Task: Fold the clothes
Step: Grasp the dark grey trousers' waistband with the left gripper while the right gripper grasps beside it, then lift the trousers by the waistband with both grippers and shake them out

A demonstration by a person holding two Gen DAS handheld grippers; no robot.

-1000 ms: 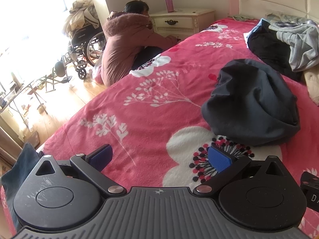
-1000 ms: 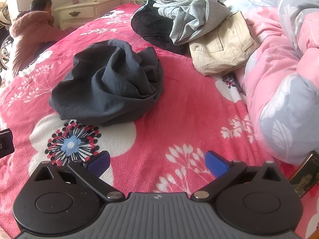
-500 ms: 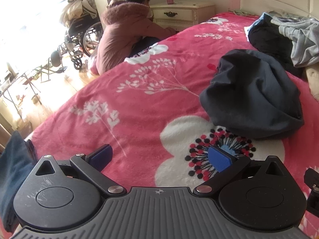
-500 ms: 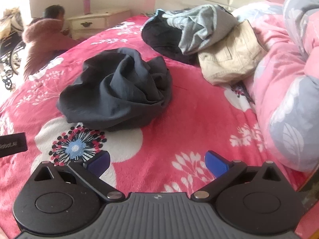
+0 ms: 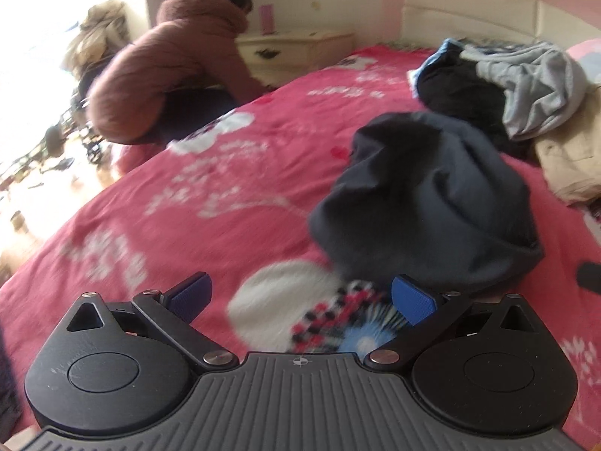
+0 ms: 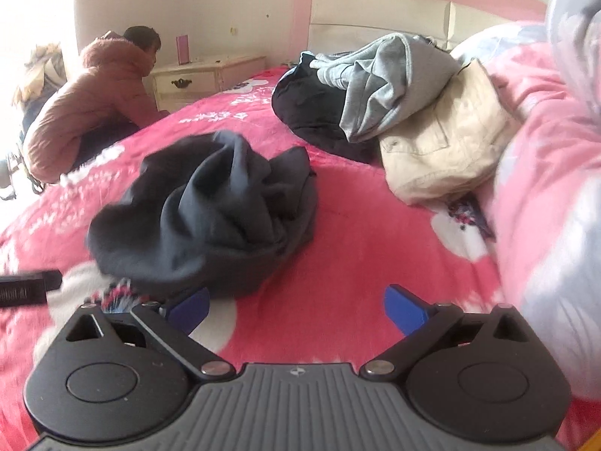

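- Left gripper (image 5: pixel 300 297): fingers spread wide apart and empty, low over the red floral bedspread (image 5: pixel 210 195).
- Right gripper (image 6: pixel 296 308): fingers likewise apart, holding nothing.
- Dark grey garment (image 6: pixel 210 218): lay crumpled on the bedspread just ahead of both grippers.
- Behind it: a black garment (image 6: pixel 304 112), a grey hoodie (image 6: pixel 387 79) and beige trousers (image 6: pixel 439 143), heaped near the headboard (image 6: pixel 375 30).

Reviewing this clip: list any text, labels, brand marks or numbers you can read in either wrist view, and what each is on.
No text can be read.
Black bar, left edge of right wrist view: faint lettering, too blurred to read.
Left gripper body: small round emblem, no letters.
Right gripper body: same emblem, no letters.
Pink card on nightstand: no print visible.
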